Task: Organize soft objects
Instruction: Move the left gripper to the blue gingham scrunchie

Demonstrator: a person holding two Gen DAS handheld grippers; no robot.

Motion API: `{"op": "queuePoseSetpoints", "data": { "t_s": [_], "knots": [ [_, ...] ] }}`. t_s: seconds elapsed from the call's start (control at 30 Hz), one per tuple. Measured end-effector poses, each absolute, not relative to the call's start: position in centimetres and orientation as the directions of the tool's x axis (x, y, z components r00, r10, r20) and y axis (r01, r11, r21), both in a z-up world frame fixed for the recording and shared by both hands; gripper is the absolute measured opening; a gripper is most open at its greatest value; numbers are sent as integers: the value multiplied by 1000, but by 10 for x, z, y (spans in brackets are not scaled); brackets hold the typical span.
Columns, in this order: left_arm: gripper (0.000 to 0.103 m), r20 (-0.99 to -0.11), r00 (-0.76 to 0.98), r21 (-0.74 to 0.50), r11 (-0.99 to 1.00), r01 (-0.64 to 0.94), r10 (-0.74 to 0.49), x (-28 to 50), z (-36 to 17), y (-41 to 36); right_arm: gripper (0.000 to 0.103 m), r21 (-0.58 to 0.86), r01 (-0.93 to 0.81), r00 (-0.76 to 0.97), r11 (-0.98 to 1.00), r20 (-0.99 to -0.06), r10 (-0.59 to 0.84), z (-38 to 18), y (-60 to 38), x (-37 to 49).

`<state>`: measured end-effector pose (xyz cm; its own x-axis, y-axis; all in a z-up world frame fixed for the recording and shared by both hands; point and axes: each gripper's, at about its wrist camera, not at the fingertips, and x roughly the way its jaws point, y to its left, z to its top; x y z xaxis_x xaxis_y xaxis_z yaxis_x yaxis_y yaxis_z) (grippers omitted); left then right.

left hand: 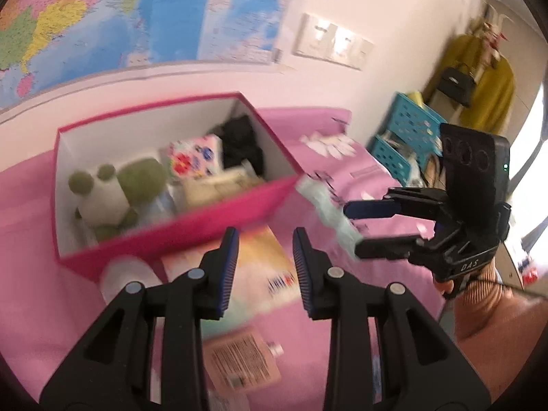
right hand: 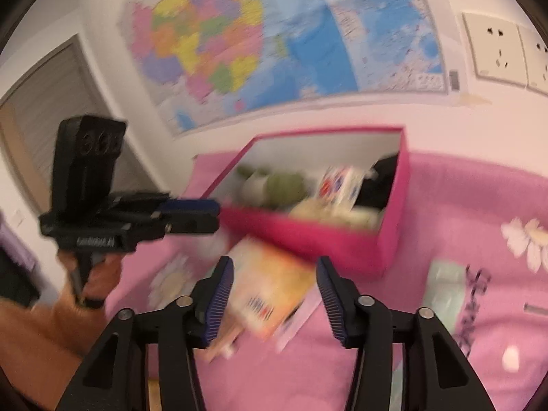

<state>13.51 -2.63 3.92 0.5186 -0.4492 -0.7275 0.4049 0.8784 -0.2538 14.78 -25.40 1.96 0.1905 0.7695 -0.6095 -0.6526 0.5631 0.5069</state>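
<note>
Standing on the pink bedcover (left hand: 30, 274), the pink box (left hand: 178, 236) is open and holds soft things: a green and white plush (left hand: 113, 188), a flowered pouch (left hand: 193, 157), a black cloth (left hand: 241, 144) and a beige cloth (left hand: 219, 188). The left gripper (left hand: 265, 267) hangs in front of the box, on its near side, with a narrow gap between the jaws and nothing between them. Below it, just beside the near wall of the box, lie an orange booklet (left hand: 260, 263), a white bottle (left hand: 126, 277) and a peach tube (left hand: 239, 359). The right gripper (right hand: 274, 294) is to the right of the box, its jaws about half open and empty. In the left view a pale green strip (left hand: 328, 212) appears at its fingertips, near the right corner of the box; whether it touches them cannot be told because of blur. A map (right hand: 274, 44) hangs on the wall behind the box.
</note>
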Motion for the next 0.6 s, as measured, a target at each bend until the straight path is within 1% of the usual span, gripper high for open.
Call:
{"op": "queuePoseSetpoints", "data": {
  "t_s": [0.1, 0.3, 0.43, 0.6],
  "knots": [
    [34, -736, 503, -239, 869, 434, -453, 114, 31, -33, 57, 502, -676, 111, 540, -655, 748, 8, -255, 116],
    [34, -766, 443, -260, 854, 451, -467, 83, 8, -39, 57, 530, -681, -71, 505, -734, 675, -30, -250, 60],
    [34, -771, 412, -300, 848, 437, -485, 72, -6, -37, 57, 558, -668, -148, 493, -749, 646, -47, -245, 42],
    [34, -783, 386, -321, 849, 421, -487, 60, -19, -36, 57, 572, -673, -194, 470, -749, 634, -55, -246, 18]
  ]
}}
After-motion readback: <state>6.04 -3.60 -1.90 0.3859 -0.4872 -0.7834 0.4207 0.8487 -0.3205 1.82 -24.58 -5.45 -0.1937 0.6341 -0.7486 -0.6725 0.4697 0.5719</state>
